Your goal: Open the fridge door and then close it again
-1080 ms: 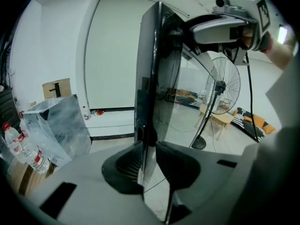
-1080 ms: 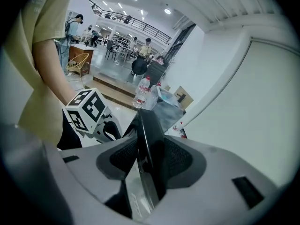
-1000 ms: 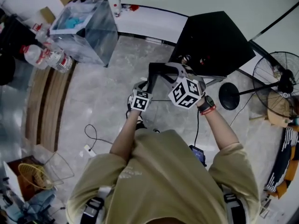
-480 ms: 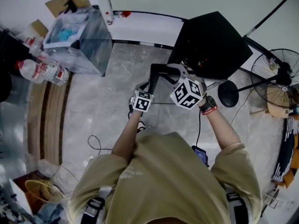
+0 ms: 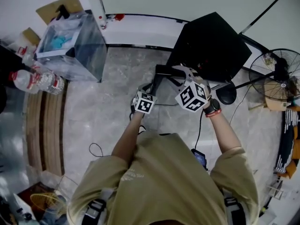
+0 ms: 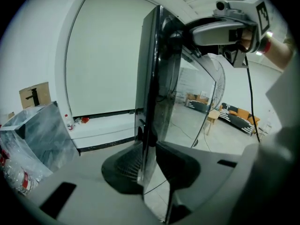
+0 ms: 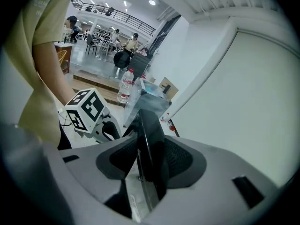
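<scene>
Found both pads (image 6: 123,170) of the left gripper (image 6: 150,172) drawn partway together and pressed on the two faces of the fridge door (image 6: 151,78), with the door seen edge-on between them. Found the right gripper (image 7: 151,161) clamped likewise, its ribbed pads (image 7: 180,157) set wider and bearing on either side of the same glossy black door. Placed that grip higher up, near the door's top, by the left gripper view.

Recorded the door swung out from the black fridge (image 5: 211,43) toward the person, clear of the cabinet front. Located the fridge at the upper right of the head view, near the white wall, on a pale marble floor (image 5: 108,107).

Noted a watch (image 5: 213,108) on the right wrist. Logged a standing fan (image 5: 276,74) to the right of the fridge. Logged a low white ledge (image 5: 140,29) along the wall to its left. Logged past that a clear plastic bin (image 5: 70,41) with blue contents, cardboard (image 5: 58,6) behind it and water bottles (image 5: 35,81) just beside it. Noted a loose cable (image 5: 96,149) on the floor by the person's left arm, well apart from the fridge.
</scene>
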A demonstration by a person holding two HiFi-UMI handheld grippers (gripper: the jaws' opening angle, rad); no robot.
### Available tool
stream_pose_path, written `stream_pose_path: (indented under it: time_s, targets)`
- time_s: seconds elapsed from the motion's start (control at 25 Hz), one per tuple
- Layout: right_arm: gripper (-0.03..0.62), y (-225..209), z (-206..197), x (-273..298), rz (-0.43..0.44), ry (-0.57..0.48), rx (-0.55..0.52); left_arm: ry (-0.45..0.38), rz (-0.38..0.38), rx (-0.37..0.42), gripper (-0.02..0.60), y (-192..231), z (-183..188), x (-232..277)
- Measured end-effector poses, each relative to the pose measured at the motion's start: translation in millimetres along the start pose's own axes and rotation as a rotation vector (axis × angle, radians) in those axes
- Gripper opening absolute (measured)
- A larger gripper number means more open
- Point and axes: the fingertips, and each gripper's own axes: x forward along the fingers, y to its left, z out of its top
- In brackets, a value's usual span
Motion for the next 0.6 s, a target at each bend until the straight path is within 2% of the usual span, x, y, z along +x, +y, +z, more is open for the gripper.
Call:
stream_pose_path:
  time_s: [0.44, 0.6]
  targets:
    - [0.195, -19, -6, 13, -0.026, 0.036, 0.053, 0.024, -0.051, 0.013, 0.086, 12, 13, 19]
    - [0.184, -30, -8, 19, -0.001, 0.058, 0.092, 0.025, -0.056, 0.025, 0.086, 20, 21, 28]
